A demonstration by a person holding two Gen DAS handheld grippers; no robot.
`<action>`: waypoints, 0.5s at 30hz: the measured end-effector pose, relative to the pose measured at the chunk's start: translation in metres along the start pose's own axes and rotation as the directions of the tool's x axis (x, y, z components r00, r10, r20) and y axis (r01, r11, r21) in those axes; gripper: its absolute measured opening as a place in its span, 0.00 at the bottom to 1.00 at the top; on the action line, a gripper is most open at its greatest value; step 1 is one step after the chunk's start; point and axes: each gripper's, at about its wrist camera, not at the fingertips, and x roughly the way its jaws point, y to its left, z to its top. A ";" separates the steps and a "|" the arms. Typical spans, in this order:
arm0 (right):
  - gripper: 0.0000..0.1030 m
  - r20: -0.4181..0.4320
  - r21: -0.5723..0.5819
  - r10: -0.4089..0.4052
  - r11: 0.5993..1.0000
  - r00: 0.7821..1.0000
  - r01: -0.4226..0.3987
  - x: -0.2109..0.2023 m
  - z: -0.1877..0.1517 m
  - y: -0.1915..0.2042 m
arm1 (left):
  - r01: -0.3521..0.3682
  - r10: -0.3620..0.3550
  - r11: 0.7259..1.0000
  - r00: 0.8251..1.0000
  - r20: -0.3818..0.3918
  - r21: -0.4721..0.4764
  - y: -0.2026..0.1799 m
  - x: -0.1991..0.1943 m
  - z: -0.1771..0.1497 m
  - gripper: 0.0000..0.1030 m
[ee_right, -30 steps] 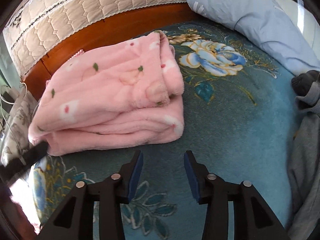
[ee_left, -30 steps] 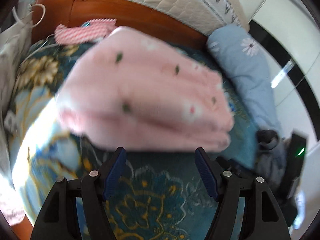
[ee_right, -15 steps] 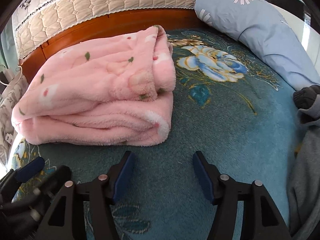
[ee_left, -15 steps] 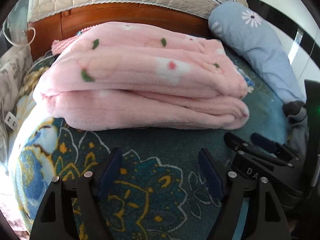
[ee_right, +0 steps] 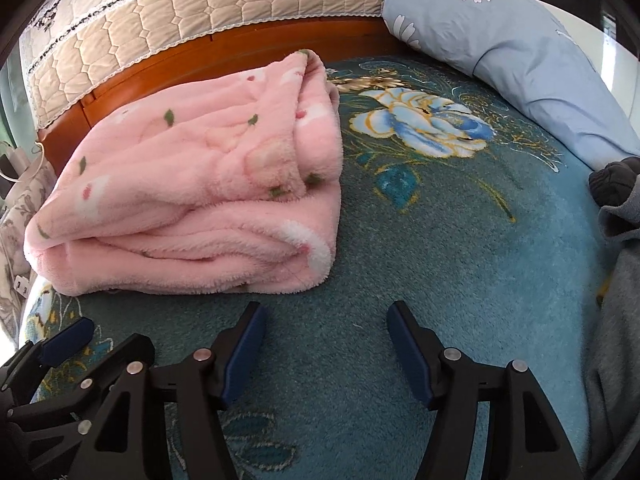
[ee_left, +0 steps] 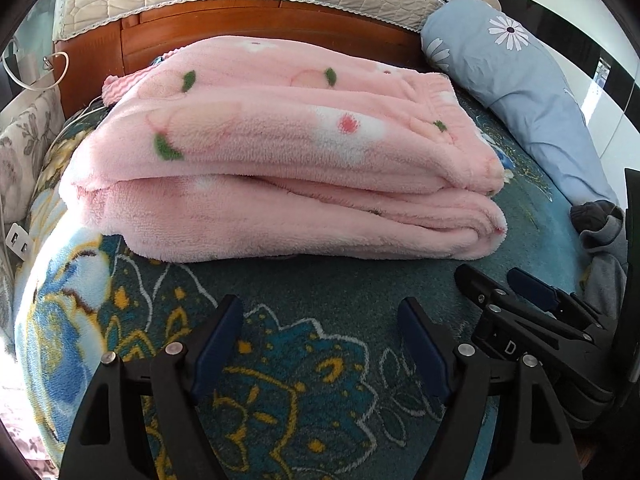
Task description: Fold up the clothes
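A folded pink fleece garment (ee_left: 280, 168) with small flowers and green leaves lies in layers on the teal floral bedspread (ee_left: 344, 280). My left gripper (ee_left: 320, 312) stands open just in front of its near edge, with nothing between the blue pads. In the right wrist view the same garment (ee_right: 192, 200) lies to the left. My right gripper (ee_right: 326, 312) is open over bare bedspread (ee_right: 460, 248), right of the garment's corner. Each gripper shows in the other's view: the right gripper (ee_left: 490, 276) at lower right, the left gripper (ee_right: 108, 336) at lower left.
A wooden headboard (ee_left: 260, 28) with a quilted cover (ee_right: 200, 12) runs behind the garment. A pale blue daisy-print pillow (ee_right: 512, 48) lies at the back right. Grey clothing (ee_right: 620, 264) is heaped at the right edge. A white cable and plug (ee_left: 18, 238) sit at the far left.
The pink garment, blurred and in motion a second ago, now lies still on the bed. My left gripper dropped closer to it. The right gripper's jaws spread wider.
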 end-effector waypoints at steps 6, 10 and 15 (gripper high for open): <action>0.66 0.002 0.003 0.001 1.000 1.000 -0.001 0.000 0.000 0.000 | -0.004 0.004 1.000 1.000 -0.001 0.001 0.002 0.000 -0.001 0.78; 0.66 0.002 0.003 0.002 1.000 1.000 -0.002 0.000 0.000 0.000 | -0.005 0.005 1.000 1.000 -0.001 0.001 0.003 0.000 -0.001 0.78; 0.66 0.001 0.002 0.000 1.000 1.000 0.000 0.000 0.000 0.000 | -0.006 0.006 1.000 1.000 -0.003 0.001 0.005 0.001 -0.003 0.78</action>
